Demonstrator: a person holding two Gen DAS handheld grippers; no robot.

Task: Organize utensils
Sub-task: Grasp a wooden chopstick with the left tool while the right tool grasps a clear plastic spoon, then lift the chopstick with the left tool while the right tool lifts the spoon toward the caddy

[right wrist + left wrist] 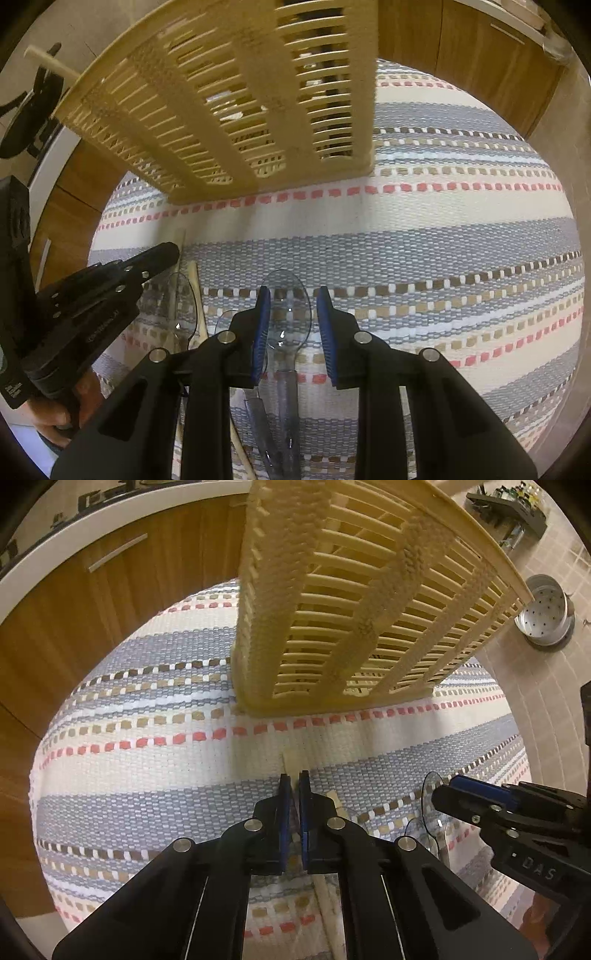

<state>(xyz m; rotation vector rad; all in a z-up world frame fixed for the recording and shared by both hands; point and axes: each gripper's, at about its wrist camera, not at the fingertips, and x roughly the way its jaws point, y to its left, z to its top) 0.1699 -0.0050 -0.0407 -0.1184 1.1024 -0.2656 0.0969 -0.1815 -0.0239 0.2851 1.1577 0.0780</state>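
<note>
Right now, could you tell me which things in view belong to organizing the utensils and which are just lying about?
Part of the job:
- left gripper, shut on a wooden chopstick
- right gripper, open around a clear plastic spoon
- second clear spoon
- slatted beige basket

Just lying about:
- striped mat
- perforated metal pot
- wooden cabinet

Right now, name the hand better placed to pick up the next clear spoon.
Right. The right gripper is open astride a clear spoon on the mat; the left gripper is already shut on a wooden chopstick.
</note>
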